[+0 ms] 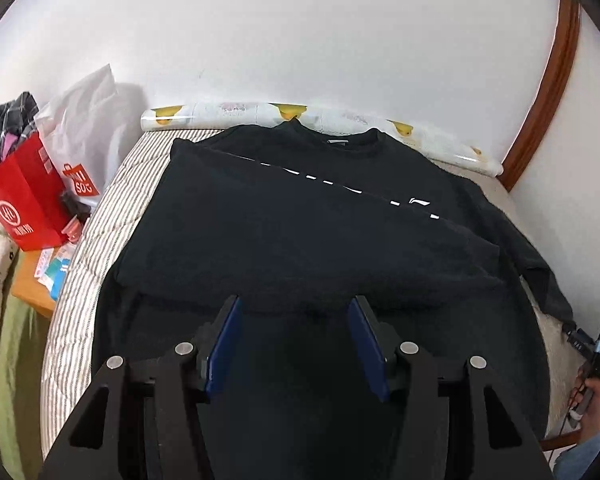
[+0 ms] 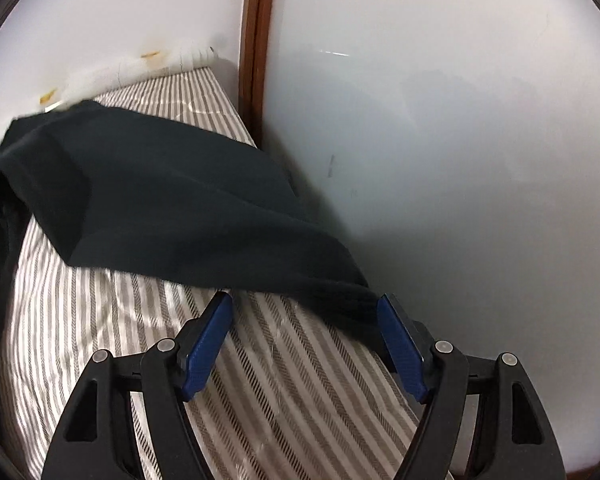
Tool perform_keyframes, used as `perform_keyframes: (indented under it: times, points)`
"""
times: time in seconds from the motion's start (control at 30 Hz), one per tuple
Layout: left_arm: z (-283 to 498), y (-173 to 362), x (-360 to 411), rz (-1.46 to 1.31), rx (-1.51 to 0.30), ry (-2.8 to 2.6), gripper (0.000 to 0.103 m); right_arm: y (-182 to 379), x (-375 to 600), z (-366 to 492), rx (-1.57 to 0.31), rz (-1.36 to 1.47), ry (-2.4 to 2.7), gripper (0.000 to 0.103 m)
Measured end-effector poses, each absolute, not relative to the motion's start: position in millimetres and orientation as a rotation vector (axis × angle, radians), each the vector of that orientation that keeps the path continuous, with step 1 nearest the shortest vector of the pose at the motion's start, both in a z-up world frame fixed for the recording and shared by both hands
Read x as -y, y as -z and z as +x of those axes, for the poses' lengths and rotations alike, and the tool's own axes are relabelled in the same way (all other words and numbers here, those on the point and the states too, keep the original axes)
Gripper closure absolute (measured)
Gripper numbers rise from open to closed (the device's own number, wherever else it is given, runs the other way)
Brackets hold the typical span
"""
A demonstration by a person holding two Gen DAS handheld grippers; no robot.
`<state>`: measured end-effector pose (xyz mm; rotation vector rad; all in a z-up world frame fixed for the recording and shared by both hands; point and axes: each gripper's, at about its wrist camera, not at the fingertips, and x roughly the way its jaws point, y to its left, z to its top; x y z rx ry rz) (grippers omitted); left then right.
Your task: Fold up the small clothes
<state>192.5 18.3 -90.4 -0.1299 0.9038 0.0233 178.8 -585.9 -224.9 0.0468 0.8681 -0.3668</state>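
A black sweatshirt with white lettering lies flat on the striped bed, collar toward the wall and its left side folded across the chest. My left gripper hovers open over the shirt's lower hem, with nothing between its blue pads. In the right wrist view the shirt's black sleeve stretches over the striped bedding toward me. Its cuff ends just beside the right fingertip. My right gripper stands wide open, and only bedding shows between the pads.
A red paper bag and a white plastic bag stand left of the bed above a wooden stand. A duck-printed roll lies along the wall. A white panel and wooden frame bound the bed's right side.
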Motion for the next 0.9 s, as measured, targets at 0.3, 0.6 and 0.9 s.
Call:
perform_keyframes:
  times: [0.3, 0.6, 0.9]
  points:
    - [197, 93, -28, -0.108, -0.92, -0.057, 0.051, 225, 607, 194, -0.835, 0.143, 0.403, 0.087]
    - [191, 88, -55, -0.157, -0.893, -0.059, 0.051, 143, 570, 188, -0.604, 0.106, 0.41, 0.092]
    - [180, 87, -77, -0.189, -0.859, -0.043, 0.051, 21, 427, 206, -0.39, 0.084, 0.084, 0.092]
